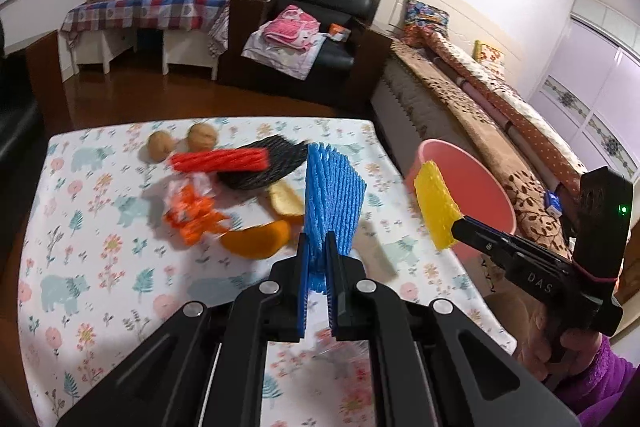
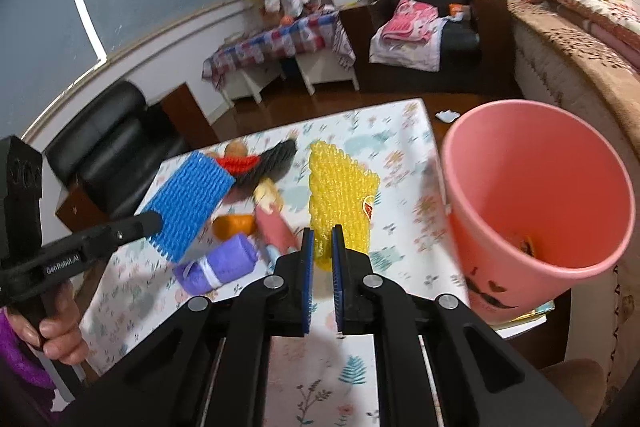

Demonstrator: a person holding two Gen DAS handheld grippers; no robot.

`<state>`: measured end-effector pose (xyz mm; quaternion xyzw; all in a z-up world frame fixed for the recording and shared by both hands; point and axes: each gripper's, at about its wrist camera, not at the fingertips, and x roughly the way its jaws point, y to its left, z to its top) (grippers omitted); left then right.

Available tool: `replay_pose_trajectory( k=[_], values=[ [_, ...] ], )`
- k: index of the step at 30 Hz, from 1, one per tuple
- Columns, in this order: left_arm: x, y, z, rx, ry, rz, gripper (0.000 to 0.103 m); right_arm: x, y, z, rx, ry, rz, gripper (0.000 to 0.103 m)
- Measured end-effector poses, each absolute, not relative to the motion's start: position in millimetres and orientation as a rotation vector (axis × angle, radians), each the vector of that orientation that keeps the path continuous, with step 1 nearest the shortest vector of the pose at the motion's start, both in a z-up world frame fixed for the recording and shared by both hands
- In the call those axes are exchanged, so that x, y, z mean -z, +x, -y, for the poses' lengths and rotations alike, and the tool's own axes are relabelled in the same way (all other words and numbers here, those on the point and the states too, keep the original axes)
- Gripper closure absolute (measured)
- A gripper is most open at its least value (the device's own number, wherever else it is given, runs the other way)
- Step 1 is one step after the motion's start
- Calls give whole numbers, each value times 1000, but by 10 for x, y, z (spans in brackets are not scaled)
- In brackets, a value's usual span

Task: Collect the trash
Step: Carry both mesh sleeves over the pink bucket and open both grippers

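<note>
My left gripper (image 1: 317,241) is shut on a blue foam net sleeve (image 1: 334,195) and holds it above the table; it also shows in the right wrist view (image 2: 188,201). My right gripper (image 2: 322,233) is shut on a yellow foam net sleeve (image 2: 340,193), seen too in the left wrist view (image 1: 436,209), close to the pink bucket (image 2: 536,203). On the floral table (image 1: 100,227) lie a red net sleeve (image 1: 220,161), a black net sleeve (image 1: 264,163), an orange wrapper (image 1: 196,215), orange peel (image 1: 258,239) and two walnuts (image 1: 162,145).
A purple roll (image 2: 220,263) and a pink item (image 2: 274,229) lie near the table's front. The pink bucket (image 1: 468,203) stands off the table's right edge, with some trash inside. A bed (image 1: 500,115) runs behind it. Black armchairs (image 1: 320,23) stand beyond.
</note>
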<state>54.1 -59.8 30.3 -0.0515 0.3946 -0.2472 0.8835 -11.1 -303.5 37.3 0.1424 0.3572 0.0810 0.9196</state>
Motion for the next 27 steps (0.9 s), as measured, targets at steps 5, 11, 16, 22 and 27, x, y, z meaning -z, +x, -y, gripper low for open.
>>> replay_pose_trajectory(
  k=[5,11,16,22,27],
  values=[
    [-438,575,933,572,-81,-801,96,-453,-193,3302,-99,327,-689,94],
    [-539,629,1388,636,-52,-797,96,-473,-267,3671,-5,358,-659,94],
    [-541,685,1779,674,-27,-807,96,-410,-270,3959,55,383,-669,94],
    [-478,729,2244,704,9,-825,96,-263,-276,4153,85,413,-690,94],
    [-398,792,2497,714,32,-840,96,-184,-252,4288,105,434,-694,94]
  ],
)
